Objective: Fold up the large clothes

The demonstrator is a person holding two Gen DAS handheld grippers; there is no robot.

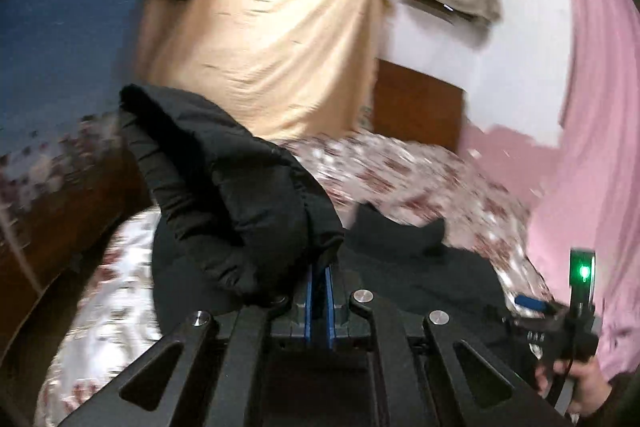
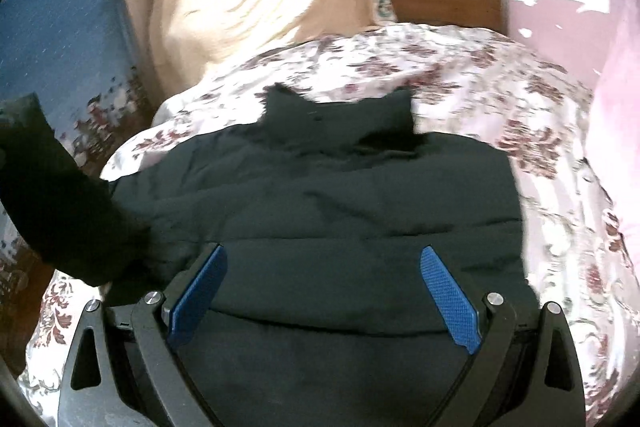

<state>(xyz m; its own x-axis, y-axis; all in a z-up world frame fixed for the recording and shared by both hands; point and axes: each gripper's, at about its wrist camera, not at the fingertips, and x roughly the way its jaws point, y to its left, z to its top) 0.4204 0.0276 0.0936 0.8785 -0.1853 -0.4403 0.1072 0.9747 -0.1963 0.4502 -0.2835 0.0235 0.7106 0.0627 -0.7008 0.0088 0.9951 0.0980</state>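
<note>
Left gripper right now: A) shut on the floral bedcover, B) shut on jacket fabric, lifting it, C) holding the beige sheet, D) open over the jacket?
B: in the left wrist view the left gripper's blue pads are pressed together on a raised fold of the black jacket; the right gripper is open.

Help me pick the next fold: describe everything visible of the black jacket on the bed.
The black jacket is puffy, quilted, matte. Its body lies flat on the floral bedspread, collar toward the wooden headboard. One padded part, seemingly a sleeve, is lifted off the bed, pinched in the shut left tool. The right tool hangs open above the body.
</note>
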